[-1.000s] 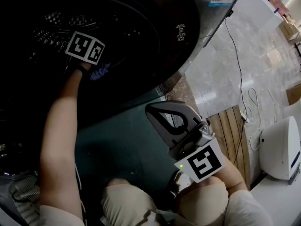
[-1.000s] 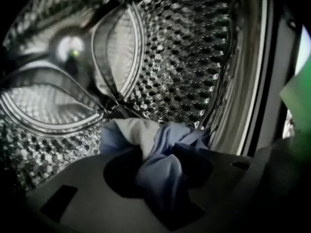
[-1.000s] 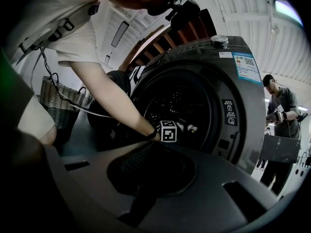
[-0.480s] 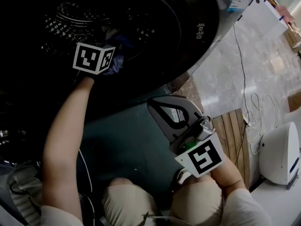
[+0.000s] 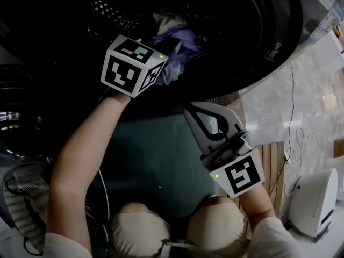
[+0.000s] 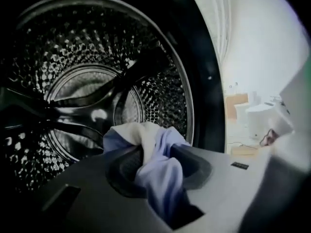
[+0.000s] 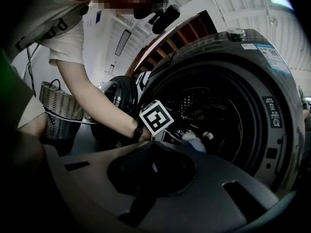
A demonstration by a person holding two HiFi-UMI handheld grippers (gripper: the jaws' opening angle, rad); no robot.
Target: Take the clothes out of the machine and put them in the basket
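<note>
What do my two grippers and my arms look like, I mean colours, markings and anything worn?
Both the left gripper and right gripper have grey plastic jaws with dark inner pads. Each carries a white cube, the left cube and right cube, printed with black square markers and showing a green light. The arms are bare below short pale sleeves; a dark wristband circles the left wrist.

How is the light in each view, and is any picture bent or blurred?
Head view: dim, the drum nearly black, only the cloth catches light. Left gripper view: wide-angle bend, room at right washed out. Right gripper view: black corners, curved machine rim.
</note>
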